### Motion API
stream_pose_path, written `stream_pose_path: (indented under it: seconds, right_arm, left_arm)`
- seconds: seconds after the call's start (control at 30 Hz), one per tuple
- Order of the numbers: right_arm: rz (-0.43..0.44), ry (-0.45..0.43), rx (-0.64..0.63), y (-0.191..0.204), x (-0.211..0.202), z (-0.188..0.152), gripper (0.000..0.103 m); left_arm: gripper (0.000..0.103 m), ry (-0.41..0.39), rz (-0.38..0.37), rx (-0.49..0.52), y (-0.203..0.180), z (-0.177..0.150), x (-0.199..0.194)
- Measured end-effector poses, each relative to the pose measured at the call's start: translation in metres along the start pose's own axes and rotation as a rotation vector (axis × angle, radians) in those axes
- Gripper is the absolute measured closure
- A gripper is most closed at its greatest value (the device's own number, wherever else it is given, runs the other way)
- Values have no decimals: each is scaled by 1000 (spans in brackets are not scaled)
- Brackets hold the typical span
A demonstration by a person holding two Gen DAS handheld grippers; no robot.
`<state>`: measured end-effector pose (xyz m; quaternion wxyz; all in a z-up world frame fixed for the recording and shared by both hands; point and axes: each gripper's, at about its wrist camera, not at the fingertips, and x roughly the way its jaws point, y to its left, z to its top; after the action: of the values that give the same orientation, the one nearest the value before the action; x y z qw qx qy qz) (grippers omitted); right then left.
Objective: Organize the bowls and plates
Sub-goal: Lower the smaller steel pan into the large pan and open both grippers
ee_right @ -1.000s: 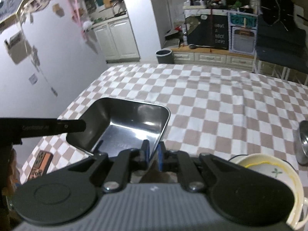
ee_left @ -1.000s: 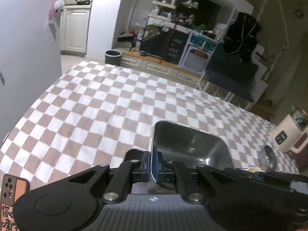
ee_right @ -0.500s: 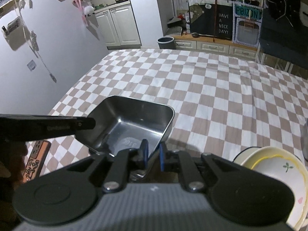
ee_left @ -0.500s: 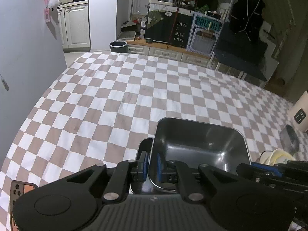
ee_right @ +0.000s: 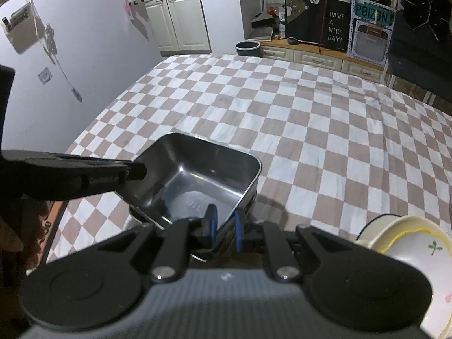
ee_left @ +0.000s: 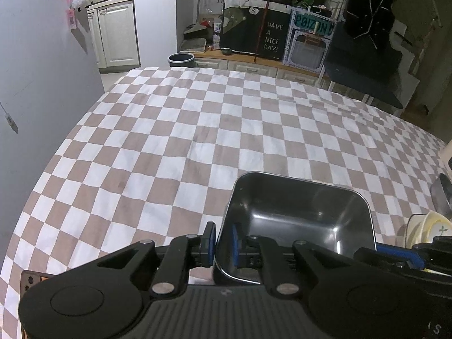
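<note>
A square steel tray (ee_left: 299,220) sits at the near edge of the checkered table, seemingly stacked on a second steel tray whose rim shows under it in the right wrist view (ee_right: 197,254). My left gripper (ee_left: 221,243) is shut on the top tray's left wall. In the right wrist view the top tray (ee_right: 197,180) lies ahead; my right gripper (ee_right: 224,227) straddles its near right rim with a small gap between the pads. A cream bowl with a sprig pattern (ee_right: 415,257) stands to the right, also seen in the left wrist view (ee_left: 435,226).
The checkered tablecloth (ee_left: 197,130) stretches far ahead. A steel lid or plate (ee_left: 440,195) leans at the right edge. A phone-like object (ee_left: 28,278) lies at the near left. A wall (ee_left: 34,84) runs along the table's left side.
The top tray has come down lower and more level over the lower tray. My right gripper's pads have parted slightly around its rim. The left gripper keeps its hold.
</note>
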<state>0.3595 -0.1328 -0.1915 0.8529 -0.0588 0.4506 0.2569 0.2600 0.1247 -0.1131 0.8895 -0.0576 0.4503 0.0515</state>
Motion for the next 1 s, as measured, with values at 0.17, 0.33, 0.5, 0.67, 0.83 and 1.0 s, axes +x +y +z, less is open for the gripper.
stream_pose_path:
  seconds: [0.17,0.33,0.5,0.67,0.83,1.0]
  right_arm:
    - [-8,11,-18,4,5,1,87]
    - [-38,14,-44,8,9,1,87]
    - [-45,15,-65,11,11,1,87]
    - [-44,28,-80,13,13,0,87]
    - [-45,46,-96,13,17,1,86]
    - [-48,62,-106,11,20,1,86]
  left_arm:
    - [91,19,2,17,1,0,8]
    - [91,32,9,52,-3,-1,15]
    - [88,45,16,76,-3,-3,20]
    - [88,57,20,87,-2,-5,24]
    - [88,65,24,99,-3,-6,27]
    - [88,79,24,120,-5,-7,30]
